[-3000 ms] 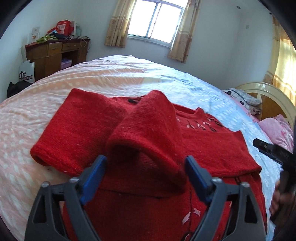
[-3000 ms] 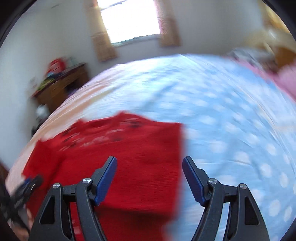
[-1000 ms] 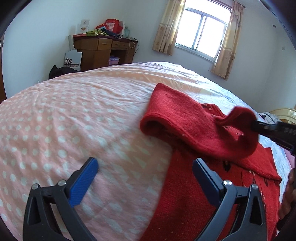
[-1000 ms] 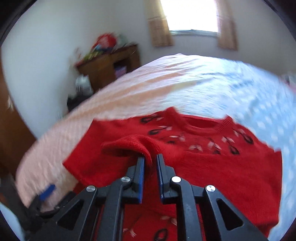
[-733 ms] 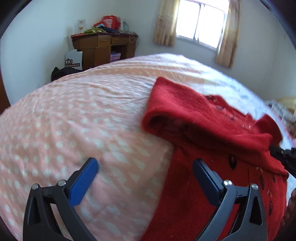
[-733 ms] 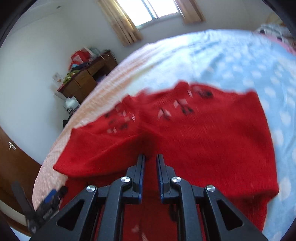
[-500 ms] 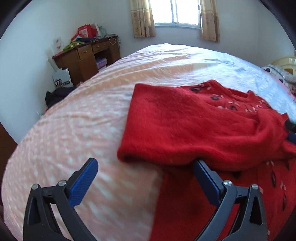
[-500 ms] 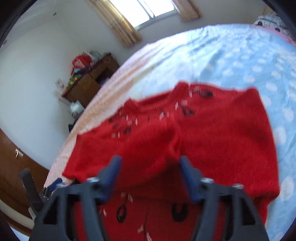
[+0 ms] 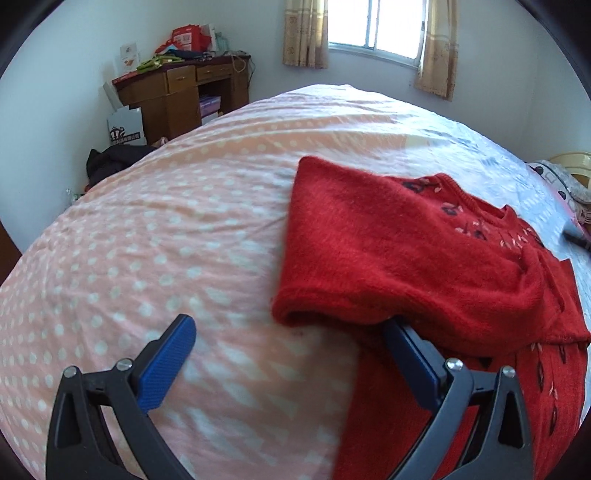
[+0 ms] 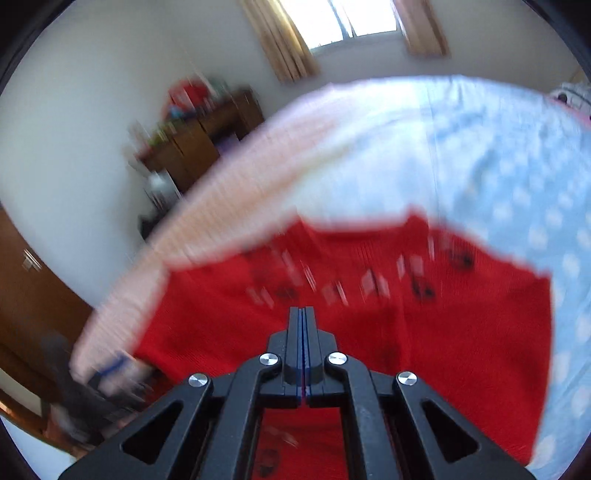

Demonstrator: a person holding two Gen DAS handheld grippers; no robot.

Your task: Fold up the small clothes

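Filling most of both views, the bed (image 9: 184, 229) wears a pink-and-blue dotted cover, with a cluttered wooden desk (image 9: 177, 96) and curtained window (image 9: 373, 33) behind. On its right side lies the red sweater (image 9: 406, 251), one sleeve folded across. The left gripper (image 9: 288, 354) gapes wide, its right finger tip tucked under the sleeve; the right gripper (image 10: 302, 321) is pressed together on nothing, its view blurred.

White-walled bedroom, curtained bright window (image 9: 373, 31), cluttered wooden desk (image 9: 177, 92) (far left corner), polka-dot bedspread (image 9: 166, 229).
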